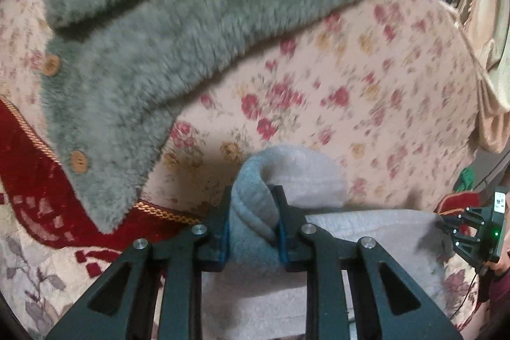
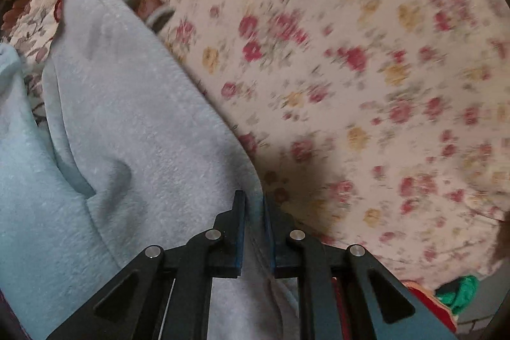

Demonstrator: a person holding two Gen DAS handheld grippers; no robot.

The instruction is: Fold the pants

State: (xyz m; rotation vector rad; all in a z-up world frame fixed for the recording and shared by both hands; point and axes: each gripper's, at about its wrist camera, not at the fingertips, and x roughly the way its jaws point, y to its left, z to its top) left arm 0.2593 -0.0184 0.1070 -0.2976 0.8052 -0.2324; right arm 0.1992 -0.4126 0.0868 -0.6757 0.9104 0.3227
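Pale grey-blue fleece — the pants (image 2: 134, 129) — hangs bunched between both grippers above the floral bedspread (image 2: 350, 59). The left gripper (image 1: 252, 212) is clenched on a rolled-over edge of the pants, the fold bulging up between its blue-lined fingers (image 1: 223, 231); past that fold, more of the fleece spreads toward the right side of the left wrist view. The right gripper (image 2: 254, 225) grasps another edge of the pants, a thin seam of cloth pinched between its fingers (image 2: 239, 231), while the bulk of the garment drapes away to the left of it in soft creases.

In the left wrist view the right gripper (image 1: 446, 223) shows small at the far right edge of the pants, a green light on its body; whether it touches the bedspread there I cannot tell. Beyond the pants, on the bedspread, lies a fuzzy sage-green coat (image 1: 178, 21) with wooden buttons (image 1: 78, 161). Left of the pants, under the coat's lower edge, is a red blanket (image 1: 28, 148) trimmed with gold cord. To the right of the pants — near the bed's edge — sits something bright green (image 2: 459, 292), too blurred to identify.
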